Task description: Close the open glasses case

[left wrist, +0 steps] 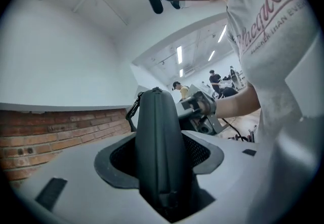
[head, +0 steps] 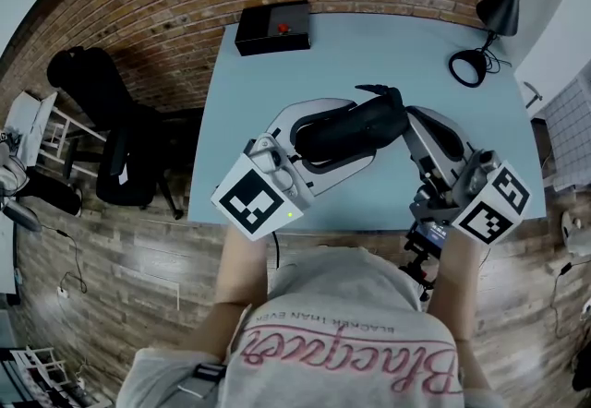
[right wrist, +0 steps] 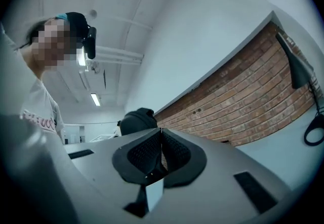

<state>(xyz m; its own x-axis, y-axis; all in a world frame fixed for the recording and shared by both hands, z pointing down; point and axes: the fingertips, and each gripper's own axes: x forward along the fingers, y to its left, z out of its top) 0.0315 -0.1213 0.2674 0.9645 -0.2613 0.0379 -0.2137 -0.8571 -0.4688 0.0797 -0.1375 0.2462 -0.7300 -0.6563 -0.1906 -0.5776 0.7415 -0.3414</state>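
Left gripper [left wrist: 159, 159]: clenched on the black glasses case [head: 355, 129], pads on both of its broad sides. Case sits over the blue table [head: 369, 46], between the two grippers. Right gripper [right wrist: 161, 137]: pads pressed together at the case's right end; nothing can be made out between them.

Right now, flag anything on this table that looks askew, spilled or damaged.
Nothing is spilled or damaged. The one oddity: the black glasses case is held on edge, clamped in the left gripper instead of lying flat on the table. The right gripper, jaws together, sits at its other end.
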